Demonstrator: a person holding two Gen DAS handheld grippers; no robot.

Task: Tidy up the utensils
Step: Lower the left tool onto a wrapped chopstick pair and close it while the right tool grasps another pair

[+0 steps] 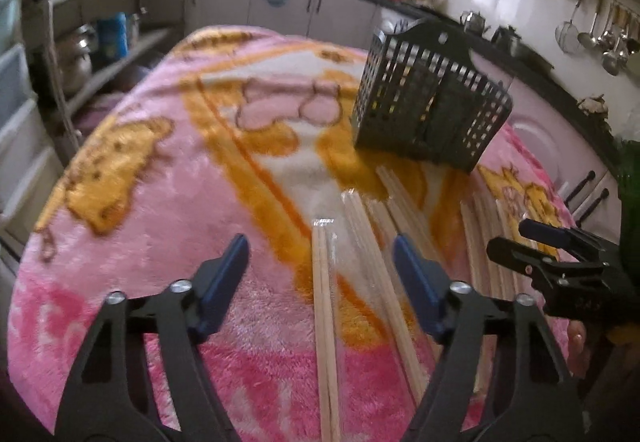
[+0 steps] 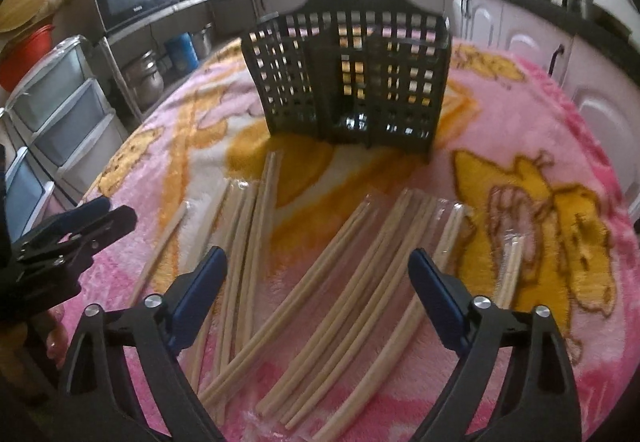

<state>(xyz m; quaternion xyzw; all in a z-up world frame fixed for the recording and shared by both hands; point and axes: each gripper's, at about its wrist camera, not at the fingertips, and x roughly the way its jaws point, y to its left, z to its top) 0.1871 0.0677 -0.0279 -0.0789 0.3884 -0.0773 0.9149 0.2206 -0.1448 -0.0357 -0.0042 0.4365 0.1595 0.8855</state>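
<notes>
Right gripper [image 2: 316,282]: jaws spread wide, holding nothing, poised over the middle of the loose chopsticks [image 2: 352,282]. Left gripper [image 1: 320,274]: also spread wide and empty, one pair of chopsticks running up between its fingers but not touched.

Chopsticks lie scattered on the pink blanket [image 2: 560,130] that covers the tabletop, several in clear wrappers, fanned roughly lengthwise toward the black slotted basket [image 2: 352,82]. None can be seen in the basket; sorting looks barely begun.

Step in hand, by my reading: pick a pair.
- Choose one lying apart from its neighbours; the fan under the right gripper is crowded, sticks touching.
- Close across the sticks, not along them, near mid-length so they don't tip.
- Plush pile is soft; press down a little so the fingers get beneath the wood.
- Wrappers look slick; expect slipping.

Room and edges:
- Basket stands upright just beyond the far tips of the sticks, open top clear above.
- The two grippers sit near each other, side by side; mind a clash if both reach inward.
- Blanket falls away at the near and left edges; cabinets [image 2: 520,38] well beyond.
</notes>
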